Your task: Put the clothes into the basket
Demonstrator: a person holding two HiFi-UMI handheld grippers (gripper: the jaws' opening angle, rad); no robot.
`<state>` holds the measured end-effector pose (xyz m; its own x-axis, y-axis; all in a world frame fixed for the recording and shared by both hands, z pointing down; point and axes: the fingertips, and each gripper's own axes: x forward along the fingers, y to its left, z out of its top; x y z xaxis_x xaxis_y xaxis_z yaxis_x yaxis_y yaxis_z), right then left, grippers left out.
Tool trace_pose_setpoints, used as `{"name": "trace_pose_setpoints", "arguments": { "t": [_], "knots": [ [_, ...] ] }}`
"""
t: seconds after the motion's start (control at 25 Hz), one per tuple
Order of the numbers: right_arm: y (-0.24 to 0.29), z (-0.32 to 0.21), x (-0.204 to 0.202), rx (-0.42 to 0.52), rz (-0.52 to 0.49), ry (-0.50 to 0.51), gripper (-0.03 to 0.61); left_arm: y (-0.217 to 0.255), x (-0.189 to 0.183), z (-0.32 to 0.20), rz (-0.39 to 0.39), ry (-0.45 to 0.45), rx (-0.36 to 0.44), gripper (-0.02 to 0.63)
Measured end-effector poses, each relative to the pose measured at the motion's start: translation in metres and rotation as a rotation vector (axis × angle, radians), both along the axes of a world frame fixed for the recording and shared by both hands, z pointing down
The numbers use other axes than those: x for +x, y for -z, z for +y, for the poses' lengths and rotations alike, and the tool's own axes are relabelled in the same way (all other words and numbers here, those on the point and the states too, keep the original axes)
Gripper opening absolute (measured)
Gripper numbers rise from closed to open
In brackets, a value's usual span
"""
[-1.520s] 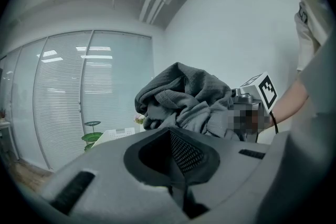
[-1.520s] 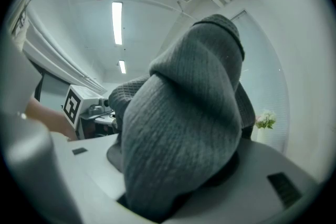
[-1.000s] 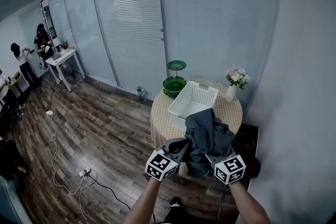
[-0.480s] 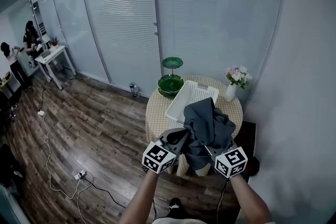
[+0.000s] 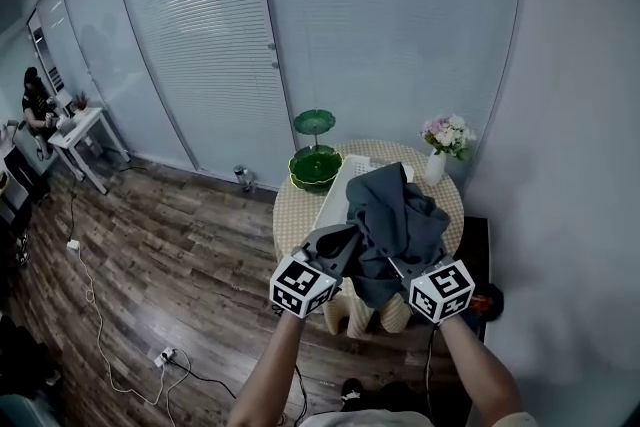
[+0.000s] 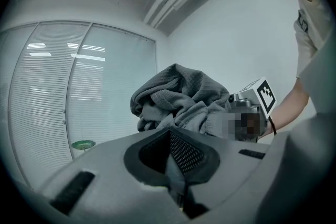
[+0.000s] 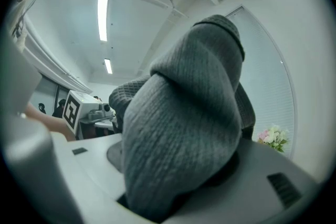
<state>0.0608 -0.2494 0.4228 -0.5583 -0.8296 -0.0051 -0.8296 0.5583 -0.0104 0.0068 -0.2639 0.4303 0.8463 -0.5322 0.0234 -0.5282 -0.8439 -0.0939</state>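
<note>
A dark grey garment (image 5: 392,220) hangs bunched between my two grippers, raised over the round table (image 5: 284,216). My left gripper (image 5: 343,242) is shut on a thin fold of it; in the left gripper view that fold runs down between the jaws (image 6: 170,136), with the bulk of the garment (image 6: 178,94) beyond. My right gripper (image 5: 396,265) is shut on a thick roll of the garment (image 7: 184,128), which fills the right gripper (image 7: 173,186) view. The white slotted basket (image 5: 335,187) stands on the table, mostly hidden behind the cloth.
A green tiered stand (image 5: 315,158) sits at the table's far left and a vase of flowers (image 5: 445,140) at its far right. A wall runs close on the right. Cables (image 5: 90,285) lie on the wood floor. A person stands by a white desk (image 5: 78,125) far left.
Both grippers have carried the garment up and forward. It now covers most of the basket, which showed more fully a second ago.
</note>
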Motion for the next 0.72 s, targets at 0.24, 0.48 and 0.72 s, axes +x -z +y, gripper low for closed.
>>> {"name": "trace_pose_setpoints", "arguments": {
  "t": [0.24,0.48,0.72],
  "knots": [
    [0.015,-0.026,0.008,0.030,-0.013,-0.023,0.233,0.016,0.008,-0.026,0.002,-0.017,0.029,0.014],
    [0.018,-0.046,0.009,0.055,-0.028,-0.014,0.233,0.020,0.009,-0.045,0.009,-0.006,0.050,0.014],
    [0.014,-0.098,0.014,0.040,-0.067,-0.013,0.232,0.017,0.014,-0.097,0.004,0.005,0.044,0.014]
  ]
}}
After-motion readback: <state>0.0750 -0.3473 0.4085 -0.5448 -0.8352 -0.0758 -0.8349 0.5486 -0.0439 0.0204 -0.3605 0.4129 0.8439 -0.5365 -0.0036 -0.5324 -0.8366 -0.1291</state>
